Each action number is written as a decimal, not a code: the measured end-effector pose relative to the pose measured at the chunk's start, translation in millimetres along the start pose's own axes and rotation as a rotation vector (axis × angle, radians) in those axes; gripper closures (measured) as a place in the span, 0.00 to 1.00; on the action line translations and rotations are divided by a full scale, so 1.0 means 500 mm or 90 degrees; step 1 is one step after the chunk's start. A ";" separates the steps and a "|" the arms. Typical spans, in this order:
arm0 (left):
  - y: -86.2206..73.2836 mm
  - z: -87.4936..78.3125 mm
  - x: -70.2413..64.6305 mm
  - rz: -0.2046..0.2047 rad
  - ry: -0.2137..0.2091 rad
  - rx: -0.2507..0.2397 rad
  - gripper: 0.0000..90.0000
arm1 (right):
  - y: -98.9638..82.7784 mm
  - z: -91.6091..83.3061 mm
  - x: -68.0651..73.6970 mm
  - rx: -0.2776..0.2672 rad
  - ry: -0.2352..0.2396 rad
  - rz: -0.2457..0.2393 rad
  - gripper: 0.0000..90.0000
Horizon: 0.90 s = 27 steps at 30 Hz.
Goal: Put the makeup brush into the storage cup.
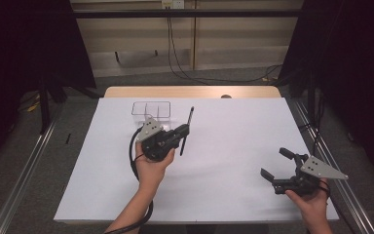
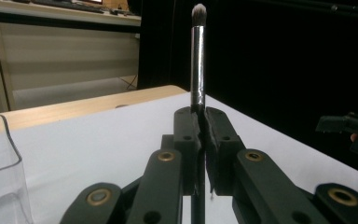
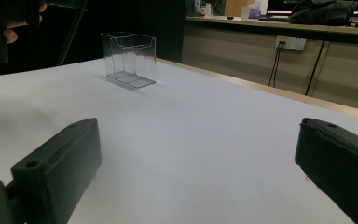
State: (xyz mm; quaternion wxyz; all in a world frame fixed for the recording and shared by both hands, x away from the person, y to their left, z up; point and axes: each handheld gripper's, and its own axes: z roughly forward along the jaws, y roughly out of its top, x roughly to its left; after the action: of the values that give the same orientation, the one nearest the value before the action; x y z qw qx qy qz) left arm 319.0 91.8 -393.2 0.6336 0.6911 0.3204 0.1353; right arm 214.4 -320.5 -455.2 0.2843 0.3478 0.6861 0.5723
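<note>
My left gripper (image 1: 184, 130) is shut on a thin makeup brush (image 1: 187, 129) with a dark handle, held above the white table near its middle left. In the left gripper view the brush (image 2: 197, 56) stands upright out of the gripper (image 2: 200, 116), silver ferrule and pale bristle tip at the top. A clear plastic box (image 1: 150, 109) with compartments stands just beyond, at the table's far left; it appears as the clear box (image 3: 129, 59) in the right gripper view. My right gripper (image 1: 275, 163) is open at the near right, jaws wide apart with nothing between them (image 3: 198, 154).
The white table (image 1: 233, 141) has a wooden strip (image 1: 190, 91) along its far edge. Metal rails run along both sides on the floor. Cables hang against the back wall. Dark curtains flank the table on both sides.
</note>
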 end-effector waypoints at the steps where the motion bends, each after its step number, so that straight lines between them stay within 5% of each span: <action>1: 0.002 -0.001 0.002 0.001 -0.001 -0.003 0.93 | 0.000 0.000 0.000 0.000 0.000 0.001 0.00; 27: 0.026 0.005 0.035 -0.007 0.016 -0.045 0.93 | -0.001 0.000 -0.001 0.001 0.002 -0.001 0.00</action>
State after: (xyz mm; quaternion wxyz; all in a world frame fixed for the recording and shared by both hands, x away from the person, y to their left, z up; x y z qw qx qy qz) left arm 337.4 100.9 -385.1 0.6544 0.6648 0.3267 0.1518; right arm 214.6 -320.9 -455.7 0.2831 0.3464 0.6876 0.5719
